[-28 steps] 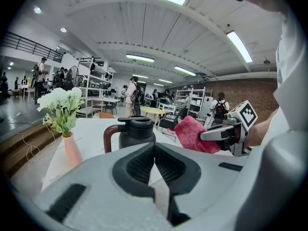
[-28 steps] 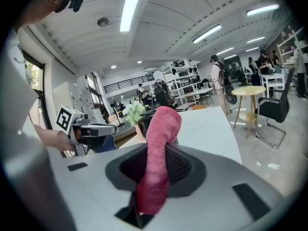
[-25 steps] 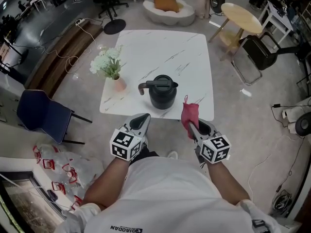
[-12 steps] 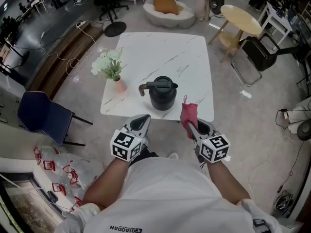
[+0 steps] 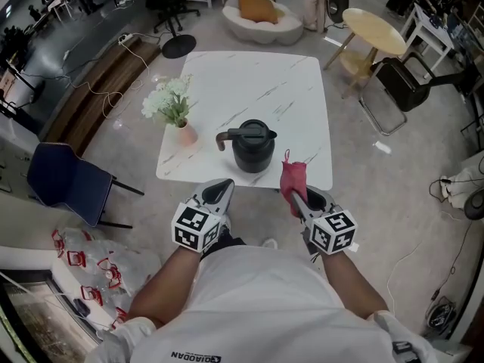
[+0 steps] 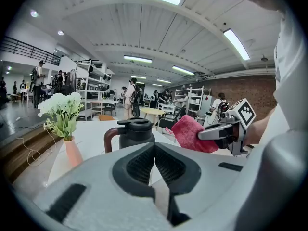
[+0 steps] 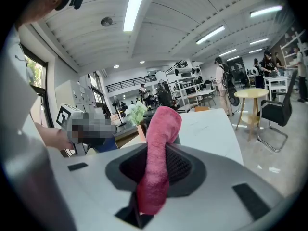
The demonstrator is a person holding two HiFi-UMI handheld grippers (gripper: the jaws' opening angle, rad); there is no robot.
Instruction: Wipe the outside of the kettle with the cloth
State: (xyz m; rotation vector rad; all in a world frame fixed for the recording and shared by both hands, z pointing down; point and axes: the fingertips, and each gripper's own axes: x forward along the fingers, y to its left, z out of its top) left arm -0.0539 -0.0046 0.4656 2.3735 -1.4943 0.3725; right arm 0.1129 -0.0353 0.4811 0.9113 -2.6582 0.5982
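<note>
kettle (image 5: 252,146) — dark body, lid on, brown handle pointing to the head view's left, upright near the near edge of the white marbled counter (image 5: 257,82) | cloth (image 5: 293,176) — pink terry, bunched, pinched between the fingers of the right gripper (image 5: 297,197), standing up just right of the kettle, not touching it

We had our right gripper (image 7: 156,170) clamped on the pink cloth (image 7: 161,129), which stood upright before the white table (image 7: 214,126)

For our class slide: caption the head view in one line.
Right gripper holds a pink cloth near the black kettle on a white table; left gripper shut, empty.
</note>
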